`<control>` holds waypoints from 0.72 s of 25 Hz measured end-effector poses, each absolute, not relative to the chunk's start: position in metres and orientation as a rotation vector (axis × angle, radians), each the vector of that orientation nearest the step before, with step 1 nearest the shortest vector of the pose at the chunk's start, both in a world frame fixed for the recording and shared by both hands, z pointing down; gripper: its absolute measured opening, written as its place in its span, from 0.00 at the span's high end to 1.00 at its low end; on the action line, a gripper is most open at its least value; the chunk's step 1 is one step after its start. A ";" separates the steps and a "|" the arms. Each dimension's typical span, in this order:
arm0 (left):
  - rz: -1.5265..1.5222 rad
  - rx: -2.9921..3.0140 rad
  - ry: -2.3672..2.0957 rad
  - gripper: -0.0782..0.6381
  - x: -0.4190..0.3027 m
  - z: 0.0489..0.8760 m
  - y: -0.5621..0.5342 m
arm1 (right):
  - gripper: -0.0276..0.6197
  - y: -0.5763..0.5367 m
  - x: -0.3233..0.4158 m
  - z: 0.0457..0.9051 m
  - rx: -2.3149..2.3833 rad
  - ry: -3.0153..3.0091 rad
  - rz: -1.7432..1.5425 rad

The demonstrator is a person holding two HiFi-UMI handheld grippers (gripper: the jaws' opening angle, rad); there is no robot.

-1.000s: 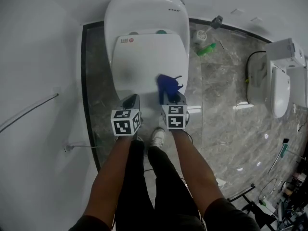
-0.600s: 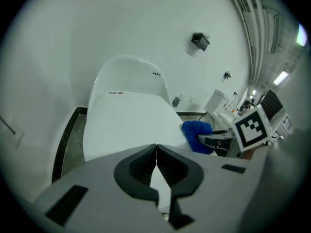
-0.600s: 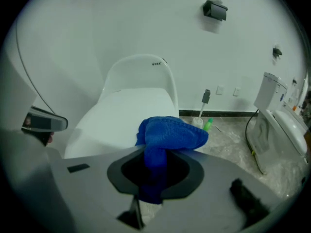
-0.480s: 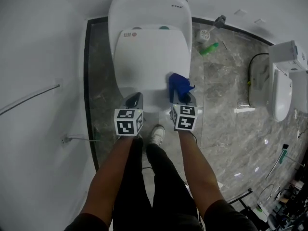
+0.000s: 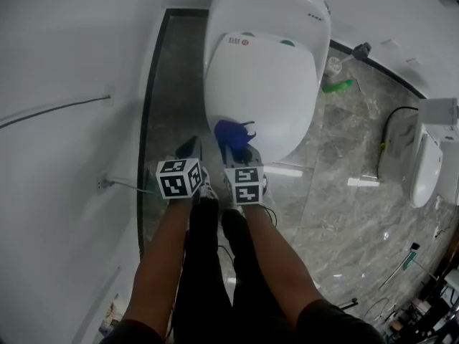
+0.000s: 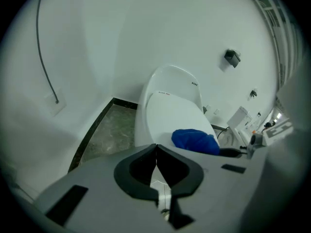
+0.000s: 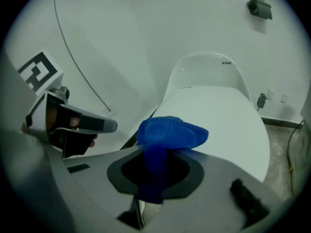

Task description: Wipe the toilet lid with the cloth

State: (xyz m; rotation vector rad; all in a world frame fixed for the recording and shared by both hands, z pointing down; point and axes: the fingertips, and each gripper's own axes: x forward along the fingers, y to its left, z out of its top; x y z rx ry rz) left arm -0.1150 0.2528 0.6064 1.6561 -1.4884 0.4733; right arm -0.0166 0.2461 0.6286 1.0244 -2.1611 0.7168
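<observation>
And there's the sweep! The right tongs (image 5: 233,149) have carried the blue cloth (image 5: 231,133) across the front of the toilet lid (image 5: 265,84). A second ago it sat near the lid's 5 o'clock edge; now it's down at about 7 o'clock, right over the front rim. The right tongs are clenched on the cloth. In the right gripper view a blue tail runs down between the jaws and the bunched head (image 7: 170,132) bulges out ahead over the white lid (image 7: 223,110). Whether it's pressing on the surface or just skimming it, I can't tell.

The left tongs (image 5: 190,147) sit at 9 o'clock of the right pair, off the lid and over the dark floor (image 5: 161,84). They're clenched on nothing, jaws meeting tip to tip in the left gripper view (image 6: 156,147).

So what does it mean? By my reading the front strip has had one pass, side to side. The broad middle and the hinge end up at 12 o'clock look like the ground left to cover. The green bottle (image 5: 337,87) lies well clear at 2 o'clock.
</observation>
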 end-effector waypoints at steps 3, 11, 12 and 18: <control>0.477 1.644 -1.485 0.87 -0.121 0.609 0.264 | 0.87 0.252 -0.021 0.647 0.987 -2.106 0.691; 0.472 1.666 -1.420 0.87 -0.091 0.614 0.266 | 0.87 0.244 0.040 0.647 1.102 -2.031 0.616; 0.474 1.680 -1.400 0.87 -0.081 0.615 0.264 | 0.87 0.243 0.049 0.646 1.125 -2.023 0.612; 0.508 1.754 -1.284 0.87 -0.023 0.616 0.255 | 0.87 0.240 0.105 0.648 1.265 -1.975 0.628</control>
